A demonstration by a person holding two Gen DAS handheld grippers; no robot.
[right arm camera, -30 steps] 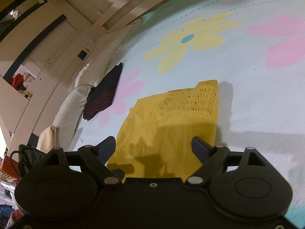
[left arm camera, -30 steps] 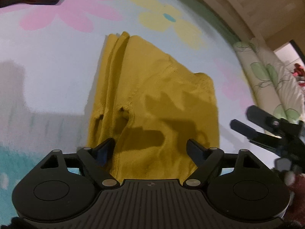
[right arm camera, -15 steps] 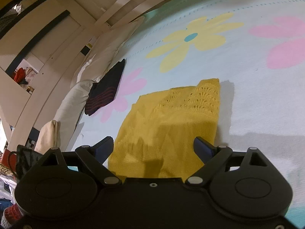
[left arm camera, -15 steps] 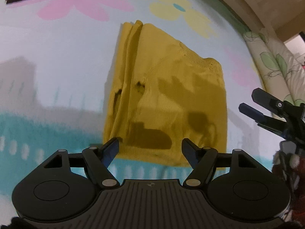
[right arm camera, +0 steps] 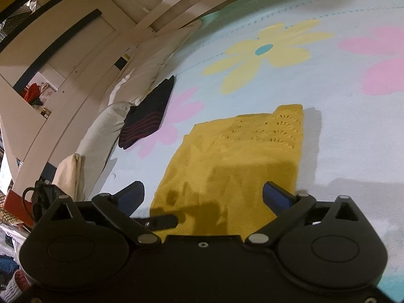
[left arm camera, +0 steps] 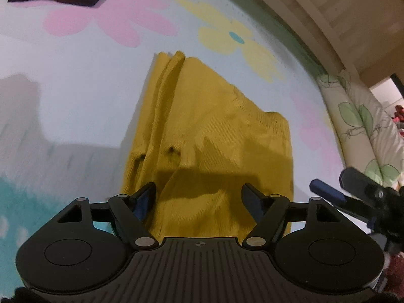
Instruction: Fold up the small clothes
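My left gripper stands with fingers parted over the near edge of the yellow knit garment; the pads do not press on it. My right gripper is opening, fingers spread wide, cloth below and nothing pinched between them. The garment lies folded and flat on the flowered blanket, on the bed. A dark striped garment lies well apart, against the white pillows. A leaf-print cushion borders the blanket's right side in the left view.
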